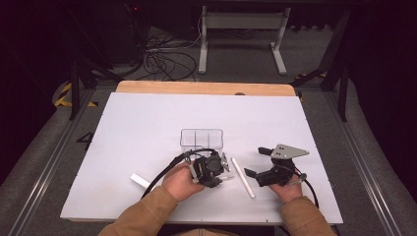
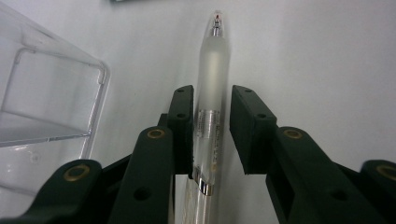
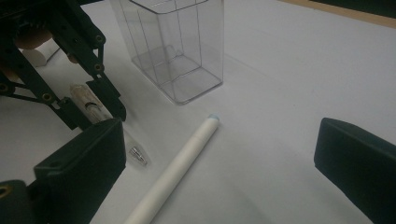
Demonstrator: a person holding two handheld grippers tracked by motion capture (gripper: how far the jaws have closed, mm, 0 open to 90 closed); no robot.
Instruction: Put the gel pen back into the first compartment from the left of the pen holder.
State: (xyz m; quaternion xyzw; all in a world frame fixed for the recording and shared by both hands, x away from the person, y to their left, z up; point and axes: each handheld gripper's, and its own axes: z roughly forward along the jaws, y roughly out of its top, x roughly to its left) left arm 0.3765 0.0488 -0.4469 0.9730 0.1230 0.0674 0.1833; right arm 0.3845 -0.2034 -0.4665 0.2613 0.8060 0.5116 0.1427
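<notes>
A frosted clear pen [image 2: 215, 60] lies on the white table between the jaws of my left gripper [image 2: 212, 95], its tip pointing away. The left pad touches the barrel; a thin gap shows at the right pad, so the gripper counts as open. In the right gripper view the same pen [image 3: 88, 105] sits between those jaws with its tip [image 3: 137, 156] on the table. A white pen [image 1: 243, 177] lies between the two grippers. My right gripper [image 1: 256, 162] rests to its right, jaws wide open and holding nothing. A clear divided container [image 1: 201, 140] stands just beyond the left gripper [image 1: 223, 169].
A small white object [image 1: 140, 180] lies left of the person's left hand. The white board [image 1: 147, 123] has a wooden edge [image 1: 196, 87] at the far side. Beyond it are cables and a desk frame [image 1: 241, 29] on the floor.
</notes>
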